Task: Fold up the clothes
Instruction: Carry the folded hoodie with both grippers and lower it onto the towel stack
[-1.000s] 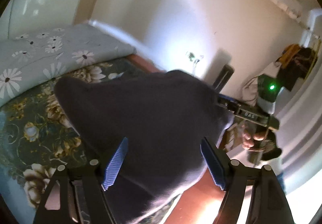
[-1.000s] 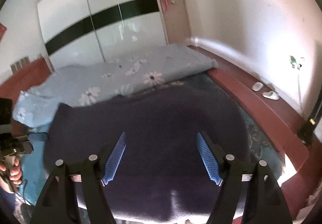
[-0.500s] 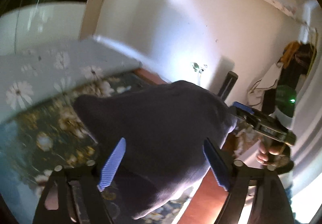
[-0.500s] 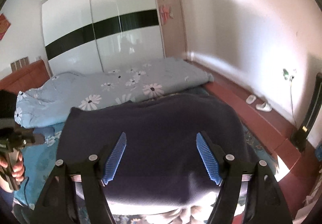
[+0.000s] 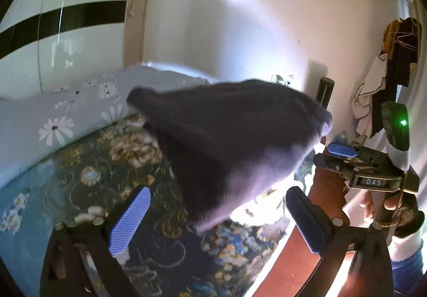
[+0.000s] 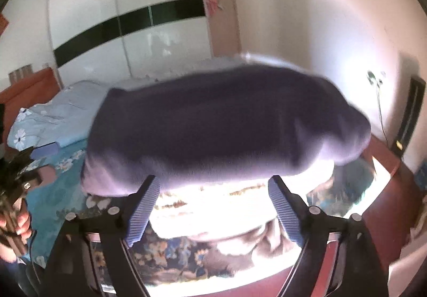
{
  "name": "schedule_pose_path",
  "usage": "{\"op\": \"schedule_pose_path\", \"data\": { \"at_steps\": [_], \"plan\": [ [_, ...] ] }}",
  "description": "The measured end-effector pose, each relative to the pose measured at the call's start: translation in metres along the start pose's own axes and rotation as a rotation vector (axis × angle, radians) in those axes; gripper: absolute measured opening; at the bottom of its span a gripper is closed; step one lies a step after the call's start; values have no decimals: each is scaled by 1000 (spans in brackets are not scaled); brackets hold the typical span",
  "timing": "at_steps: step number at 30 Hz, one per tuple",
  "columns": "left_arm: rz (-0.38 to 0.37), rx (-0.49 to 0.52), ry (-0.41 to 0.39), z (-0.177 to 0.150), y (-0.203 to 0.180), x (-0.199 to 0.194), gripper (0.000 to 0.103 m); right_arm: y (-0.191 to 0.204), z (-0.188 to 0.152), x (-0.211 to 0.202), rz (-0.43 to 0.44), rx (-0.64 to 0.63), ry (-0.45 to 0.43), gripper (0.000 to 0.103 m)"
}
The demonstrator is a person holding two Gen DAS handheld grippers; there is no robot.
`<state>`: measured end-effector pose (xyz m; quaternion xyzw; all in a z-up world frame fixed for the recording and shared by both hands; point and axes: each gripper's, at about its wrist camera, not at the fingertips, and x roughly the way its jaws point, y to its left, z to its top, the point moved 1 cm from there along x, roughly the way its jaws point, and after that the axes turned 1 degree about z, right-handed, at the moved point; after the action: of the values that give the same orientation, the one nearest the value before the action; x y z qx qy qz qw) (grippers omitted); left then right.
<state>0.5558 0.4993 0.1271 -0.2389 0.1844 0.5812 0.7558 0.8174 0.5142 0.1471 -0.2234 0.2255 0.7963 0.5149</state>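
Through my left wrist view, my left claw [image 5: 217, 219] stands wide and its jaws are opening, with nothing pressed between the blue pads [image 5: 130, 222]. The dark navy garment [image 5: 229, 142] is blurred above the floral bedsheet [image 5: 88, 176], ahead of the pads and free of them; I cannot tell whether any part of it touches the bed yet. To the right my other hand [image 5: 392, 203] holds the right claw's handle over the red-brown bed frame [image 5: 293, 265]. A pale daisy-print quilt [image 5: 61, 115] lies folded at the far left of the bed.

Through my right wrist view, my right claw [image 6: 213, 213] is also wide and opening, empty, and the garment [image 6: 229, 128] spreads broad and blurred just beyond the pads [image 6: 142, 213], its near hem lit pale by the sun. My left hand [image 6: 16, 219] shows at the left edge, with the quilt [image 6: 56, 115] behind it.

I judge the garment to be a soft, thick knit: light, limp, not slippery, not fragile. It should drape and hold a crease loosely. I would take it at the two near hem corners, one claw each, pinching both layers.

I see no containers in either view.
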Motion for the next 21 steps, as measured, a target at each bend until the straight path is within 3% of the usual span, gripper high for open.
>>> {"op": "schedule_pose_path", "data": {
  "at_steps": [2,8,14,21],
  "plan": [
    [4,-15,-10,-9,1,-5,103,3,-6,3,-26,8,15,102],
    [41,-22,0,-36,0,-22,103,22,-16,-1,-53,24,4,102],
    [101,-20,-52,-49,0,-43,103,38,-36,-31,-98,-14,3,102],
    [135,38,-46,-63,-5,-52,103,50,-53,-47,-118,-17,9,102]
  ]
}}
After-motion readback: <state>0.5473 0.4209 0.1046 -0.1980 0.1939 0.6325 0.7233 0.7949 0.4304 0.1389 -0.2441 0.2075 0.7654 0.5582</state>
